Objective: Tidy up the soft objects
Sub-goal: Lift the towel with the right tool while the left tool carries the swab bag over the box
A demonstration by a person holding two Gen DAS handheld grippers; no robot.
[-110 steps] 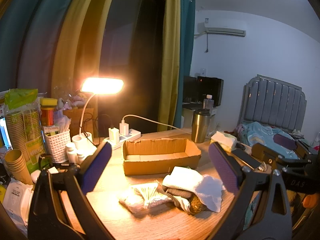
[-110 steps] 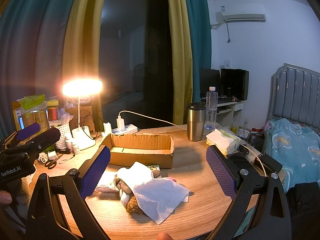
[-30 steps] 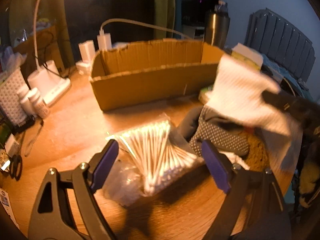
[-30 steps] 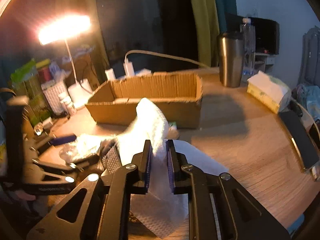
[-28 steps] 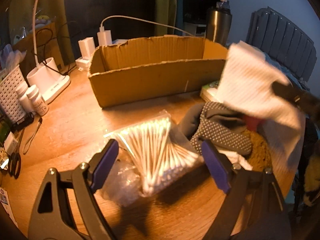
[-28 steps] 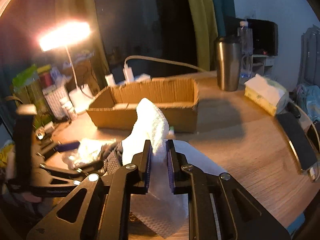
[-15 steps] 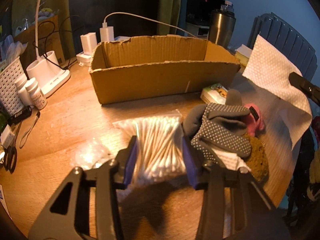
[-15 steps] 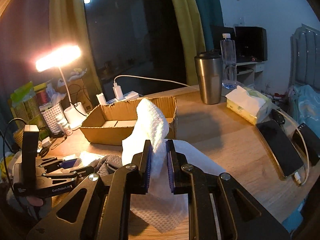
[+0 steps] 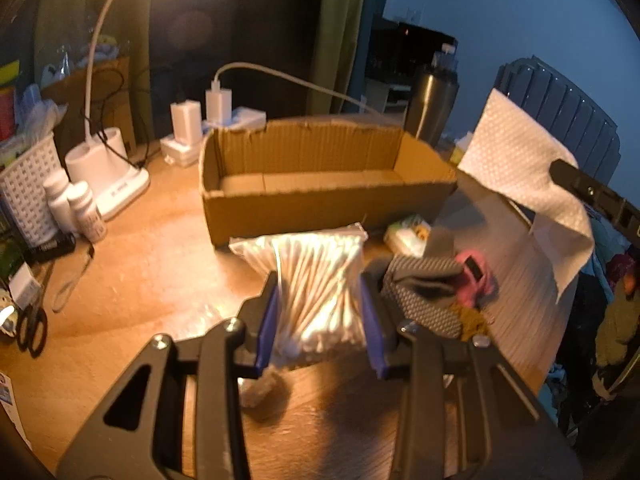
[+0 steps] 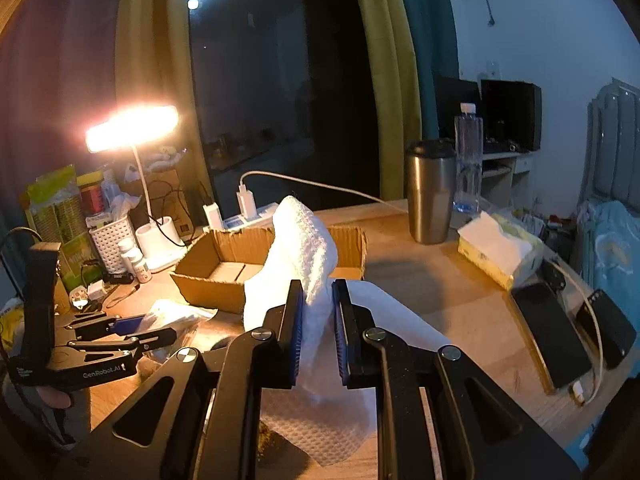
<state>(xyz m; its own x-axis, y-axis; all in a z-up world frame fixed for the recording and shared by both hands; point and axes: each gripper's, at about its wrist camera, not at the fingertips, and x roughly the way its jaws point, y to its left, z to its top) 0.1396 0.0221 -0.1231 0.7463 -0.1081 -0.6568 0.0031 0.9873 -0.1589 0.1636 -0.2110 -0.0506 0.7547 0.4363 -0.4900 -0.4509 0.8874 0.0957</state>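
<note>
My left gripper is shut on a clear bag of cotton swabs and holds it just above the wooden table, in front of the open cardboard box. My right gripper is shut on a white paper towel, lifted above the table; the towel also hangs at the right in the left wrist view. A grey dotted glove, a pink item and a brown sponge lie in a pile right of the bag.
A lit desk lamp, white basket, two pill bottles and scissors stand left. A steel tumbler, tissue pack and phones lie right. A power strip sits behind the box.
My left gripper has closed on the cotton swab bag and lifted it slightly toward the box. My right gripper has risen higher with the paper towel, uncovering the glove pile.
</note>
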